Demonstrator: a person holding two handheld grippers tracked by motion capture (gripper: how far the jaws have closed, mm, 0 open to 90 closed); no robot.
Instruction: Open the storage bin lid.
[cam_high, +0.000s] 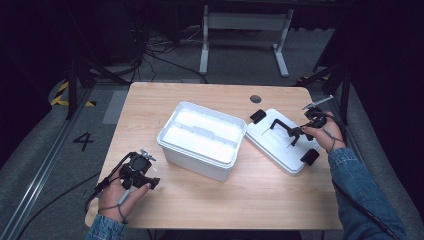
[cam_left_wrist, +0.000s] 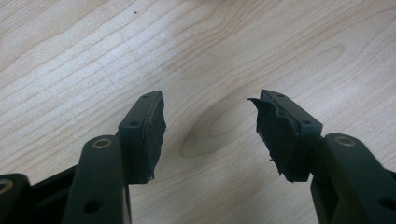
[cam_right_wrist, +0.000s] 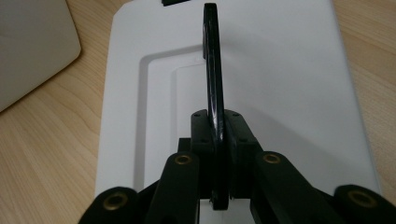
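Wooden table (cam_high: 210, 200) | right gripper (cam_right_wrist: 215, 140) clamps lid handle (cam_right_wrist: 212, 60) | left gripper (cam_left_wrist: 210, 135) agape

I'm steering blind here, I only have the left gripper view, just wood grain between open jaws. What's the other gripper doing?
Observer: The right gripper is shut on the black handle of the white lid.
Operator: Where's that lid sitting?
Observer: Flat on the table, to the right of the open white box, black latches at two edges.
Operator: And where am I relative to the box?
Observer: The left gripper is near the table's front left corner, apart from the box, holding nothing.
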